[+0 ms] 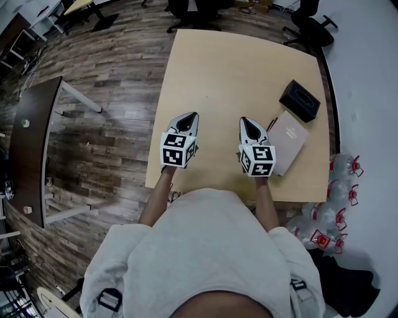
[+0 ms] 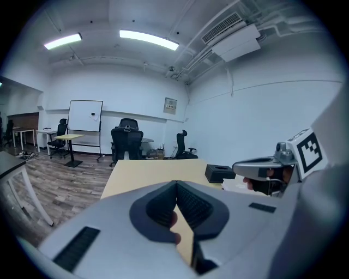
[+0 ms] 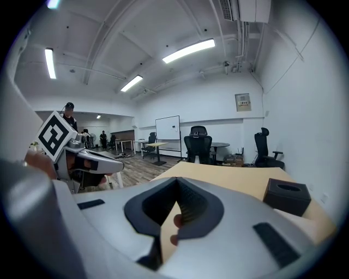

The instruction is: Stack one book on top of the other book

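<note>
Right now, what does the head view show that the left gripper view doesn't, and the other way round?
Only the head view shows the water bottles on the floor, the dark desk and the person's grey top.

Only the left gripper view shows the whiteboard, the ceiling lights, and the left hand-held gripper up close, its jaws shut with nothing between them.

Both show the tan table, the black box, the right hand-held gripper and office chairs.
</note>
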